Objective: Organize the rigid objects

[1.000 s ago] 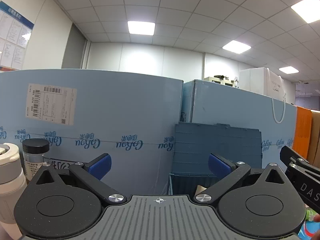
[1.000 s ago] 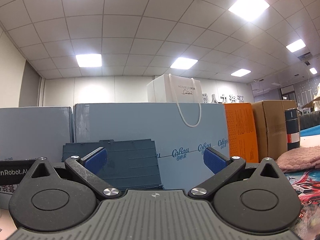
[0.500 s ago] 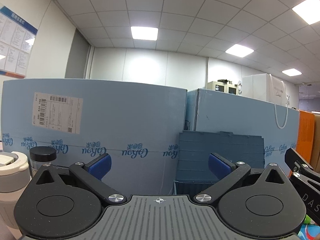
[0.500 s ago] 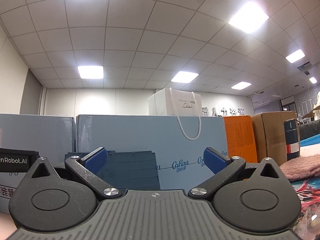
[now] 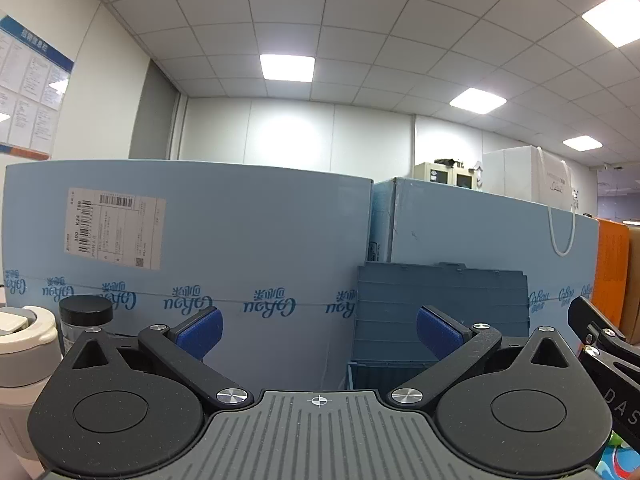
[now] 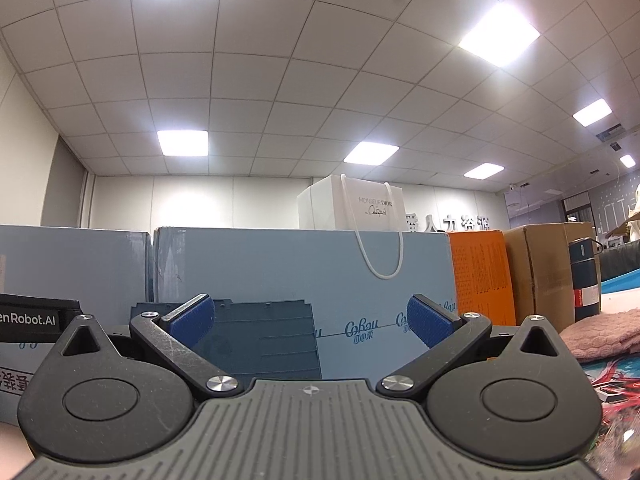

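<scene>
My left gripper [image 5: 318,330] is open and empty, tilted up toward the ceiling. A dark blue plastic crate [image 5: 440,304] with its lid raised stands straight ahead, against pale blue cartons. A cream tumbler [image 5: 20,364] and a clear jar with a black lid [image 5: 85,320] stand at the far left. My right gripper [image 6: 310,320] is open and empty, also tilted up. The crate [image 6: 264,340] shows low between its fingers. The other gripper's body [image 6: 28,318] shows at the left edge.
Tall pale blue cartons [image 5: 240,248] wall off the back. A white paper bag [image 6: 352,208] sits on top. An orange box [image 6: 480,276], a brown carton [image 6: 548,268], a dark flask [image 6: 584,276] and a pink cloth [image 6: 596,332] are at the right.
Both grippers have tilted upward, so more ceiling shows and the crate, jar and tumbler sit lower in view. The jaws have stayed open.
</scene>
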Available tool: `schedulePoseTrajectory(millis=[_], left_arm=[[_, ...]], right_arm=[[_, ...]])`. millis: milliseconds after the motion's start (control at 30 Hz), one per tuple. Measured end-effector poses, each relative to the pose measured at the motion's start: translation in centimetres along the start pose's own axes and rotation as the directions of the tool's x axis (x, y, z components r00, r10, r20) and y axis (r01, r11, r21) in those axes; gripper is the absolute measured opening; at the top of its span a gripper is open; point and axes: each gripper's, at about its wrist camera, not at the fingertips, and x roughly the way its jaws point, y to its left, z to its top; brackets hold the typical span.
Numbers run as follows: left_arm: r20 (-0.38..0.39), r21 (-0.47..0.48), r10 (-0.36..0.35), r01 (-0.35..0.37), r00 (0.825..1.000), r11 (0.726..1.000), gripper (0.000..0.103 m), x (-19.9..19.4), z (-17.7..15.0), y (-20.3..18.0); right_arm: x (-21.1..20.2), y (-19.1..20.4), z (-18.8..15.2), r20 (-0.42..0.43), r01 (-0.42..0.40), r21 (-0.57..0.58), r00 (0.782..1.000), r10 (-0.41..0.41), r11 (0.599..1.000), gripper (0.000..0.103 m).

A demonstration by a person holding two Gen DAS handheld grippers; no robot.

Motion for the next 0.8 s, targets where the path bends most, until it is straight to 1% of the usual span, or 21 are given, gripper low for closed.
schedulePoseTrajectory(millis=[800], left_arm=[[0.000,0.000,-0.002,0.002,1.000,1.000,0.103,-0.01,0.05,0.11]], right_arm=[[0.09,0.13,-0.13,-0.004,-0.005,-0.006,1.000,0.005,1.000,0.103]])
